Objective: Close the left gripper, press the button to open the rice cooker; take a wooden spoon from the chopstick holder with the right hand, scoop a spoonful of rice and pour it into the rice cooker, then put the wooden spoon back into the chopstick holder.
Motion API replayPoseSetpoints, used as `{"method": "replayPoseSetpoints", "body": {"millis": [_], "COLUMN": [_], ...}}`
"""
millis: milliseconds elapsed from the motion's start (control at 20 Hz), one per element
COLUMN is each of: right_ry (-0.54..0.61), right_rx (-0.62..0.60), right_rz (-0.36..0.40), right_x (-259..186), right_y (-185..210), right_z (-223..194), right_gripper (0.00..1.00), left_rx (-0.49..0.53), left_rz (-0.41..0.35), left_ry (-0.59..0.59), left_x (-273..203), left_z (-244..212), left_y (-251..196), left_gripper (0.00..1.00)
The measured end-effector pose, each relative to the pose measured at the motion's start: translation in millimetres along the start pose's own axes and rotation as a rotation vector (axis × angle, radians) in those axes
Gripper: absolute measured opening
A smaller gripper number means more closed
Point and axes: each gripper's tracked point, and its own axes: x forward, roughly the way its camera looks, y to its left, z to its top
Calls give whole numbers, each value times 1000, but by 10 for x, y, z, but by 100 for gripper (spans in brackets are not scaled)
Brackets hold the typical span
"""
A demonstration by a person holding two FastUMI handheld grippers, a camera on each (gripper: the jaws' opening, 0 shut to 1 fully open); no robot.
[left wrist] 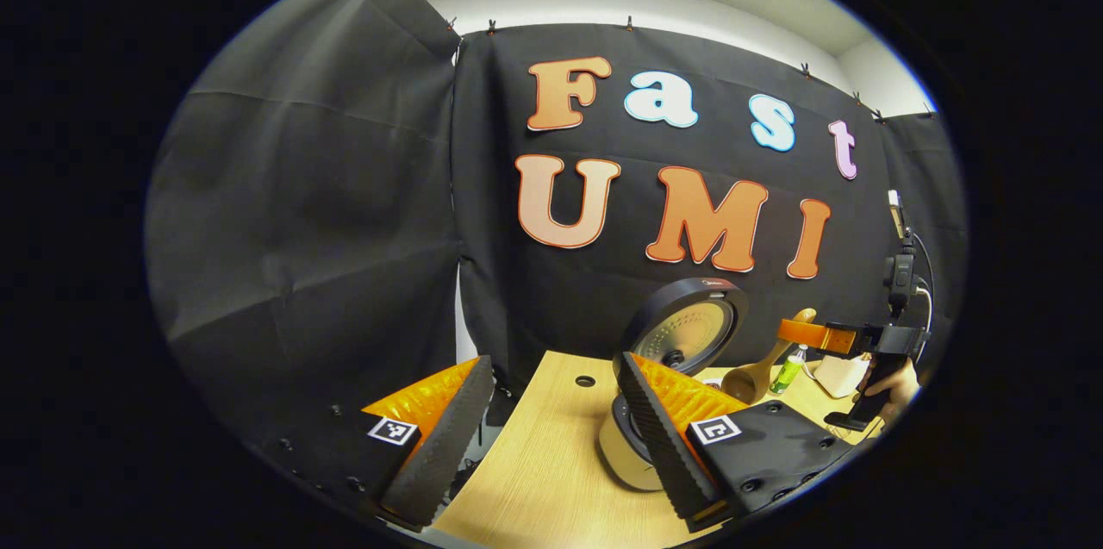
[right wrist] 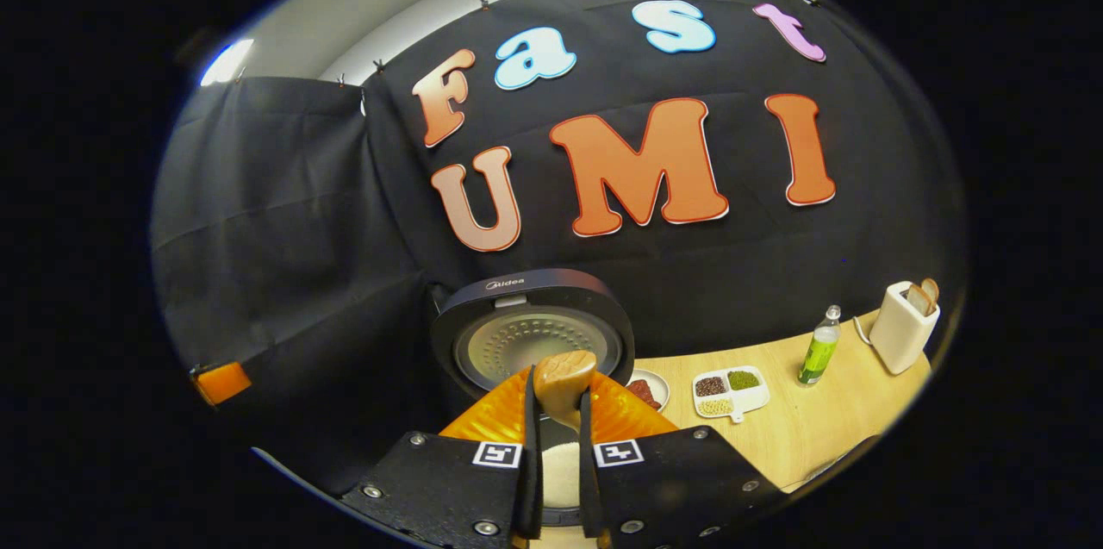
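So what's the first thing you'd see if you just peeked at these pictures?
The rice cooker at the back of the wooden table, with its round lid standing wide open. Right in front of it, the right gripper pinches a wooden spoon above the cooker. Farther right sit a white dish of beans, a green bottle and a white toaster.

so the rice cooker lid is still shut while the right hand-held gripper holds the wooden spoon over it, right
Not quite: the rice cooker lid stands open, as the right gripper view shows. The rest holds: the right hand-held gripper grips the wooden spoon over it.
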Motion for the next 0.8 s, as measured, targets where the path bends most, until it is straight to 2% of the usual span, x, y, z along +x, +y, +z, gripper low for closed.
{"method": "replayPoseSetpoints", "body": {"millis": [150,500,800], "right_ry": [3,7,-3], "right_rx": [0,-9,91], "right_rz": [-35,-23,-13], "right_x": [20,1,-135], "right_y": [-68,-108,-315], "right_z": [-25,-20,118], "right_gripper": [16,16,16], "left_rx": [1,12,-8], "left_rz": [4,16,-1], "left_ry": [2,3,-11], "left_x": [-15,-21,-86], "left_z": [7,6,62], "left_y": [5,7,-123], "left_gripper": [98,97,97]}}
